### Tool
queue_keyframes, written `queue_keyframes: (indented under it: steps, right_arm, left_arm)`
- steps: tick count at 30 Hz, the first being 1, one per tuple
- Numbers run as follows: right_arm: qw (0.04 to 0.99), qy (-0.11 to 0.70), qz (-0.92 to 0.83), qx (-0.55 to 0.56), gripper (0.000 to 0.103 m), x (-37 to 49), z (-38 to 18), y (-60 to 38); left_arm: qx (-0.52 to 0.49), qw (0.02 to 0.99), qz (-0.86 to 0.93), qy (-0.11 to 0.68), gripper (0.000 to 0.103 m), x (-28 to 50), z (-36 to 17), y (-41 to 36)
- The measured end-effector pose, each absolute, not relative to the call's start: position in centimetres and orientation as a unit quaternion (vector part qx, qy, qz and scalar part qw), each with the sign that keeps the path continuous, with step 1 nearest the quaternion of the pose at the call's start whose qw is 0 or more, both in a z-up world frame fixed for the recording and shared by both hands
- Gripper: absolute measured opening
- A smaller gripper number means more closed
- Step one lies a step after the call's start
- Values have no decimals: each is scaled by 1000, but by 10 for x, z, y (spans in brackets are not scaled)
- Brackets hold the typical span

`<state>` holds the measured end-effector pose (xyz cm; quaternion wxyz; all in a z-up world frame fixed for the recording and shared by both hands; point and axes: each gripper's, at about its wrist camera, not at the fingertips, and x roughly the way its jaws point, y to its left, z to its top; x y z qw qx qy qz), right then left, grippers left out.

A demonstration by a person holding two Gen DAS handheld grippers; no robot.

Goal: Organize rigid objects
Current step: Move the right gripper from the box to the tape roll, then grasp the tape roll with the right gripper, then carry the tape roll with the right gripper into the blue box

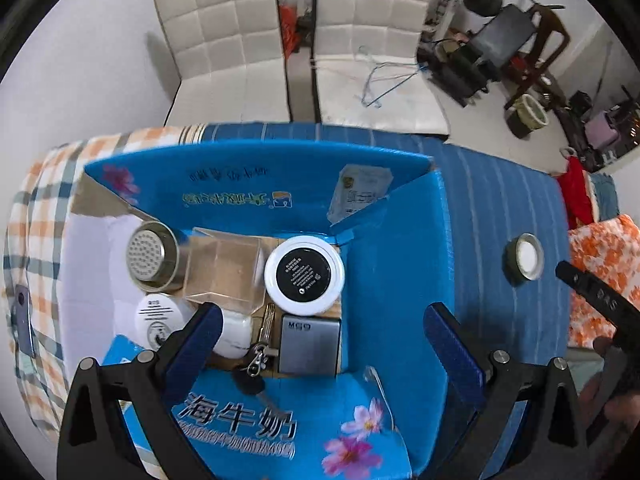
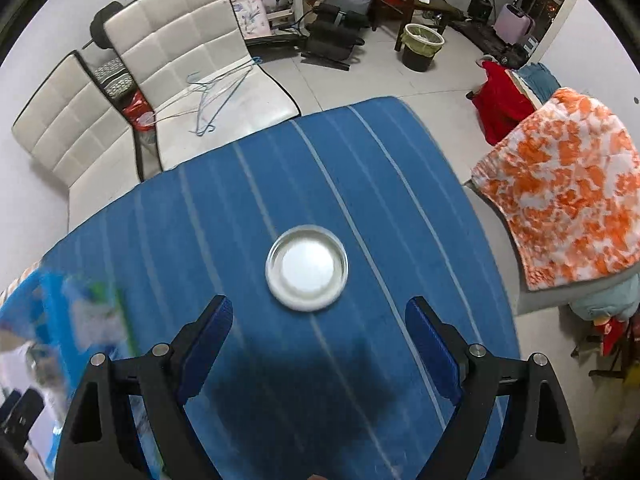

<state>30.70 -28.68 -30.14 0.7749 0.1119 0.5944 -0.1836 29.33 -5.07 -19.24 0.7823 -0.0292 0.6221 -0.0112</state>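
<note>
My left gripper [image 1: 320, 324] is open and empty above a blue cardboard box [image 1: 396, 248]. In the box lie a metal strainer cup [image 1: 150, 256], a clear plastic box [image 1: 226, 268], a round white compact with a black label [image 1: 304, 276], a grey card case [image 1: 310, 346], keys [image 1: 258, 354] and a white round tin [image 1: 156, 320]. A small round tin lid [image 1: 525, 258] lies on the blue striped cloth right of the box. My right gripper [image 2: 320, 320] is open and empty just short of that lid [image 2: 307, 268].
The table carries a blue striped cloth [image 2: 400, 200] and a checked cloth [image 1: 40, 208] at the left. White padded chairs [image 1: 224, 48] stand beyond the far edge. An orange-patterned cloth [image 2: 568, 200] lies over something at the right. The box shows blurred at left in the right wrist view [image 2: 60, 320].
</note>
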Motion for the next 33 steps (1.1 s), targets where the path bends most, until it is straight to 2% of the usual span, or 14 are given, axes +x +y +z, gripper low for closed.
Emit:
queue_keyframes:
  steps: [7,10,12,17,22,33]
  right_arm:
    - [752,624,-179,115,90,341,-366,-293]
    - [753,620,-188,117,79,342,-379,-293]
    - [760,611,-190,115,67,343,-379,-291]
    - [768,606,-190,87,67,343,-375,-281]
    - [775,602,-175,82,67,328,-359,-268]
    - [830,546,-87,80,67,253,-243,-195]
  left_arm:
    - [-37,763,14,645,103,307,-227,-51]
    - [-33,758,17,651,103,310,-235,-52]
    - [-30,756,17,654,103,313,-238,-53]
    - [-14,755,14,655,103,312,-242,-56]
    - [-12,754,7,657,103,310,-242,-57]
    - [-2,777,-19,630,103,277,-198,-35]
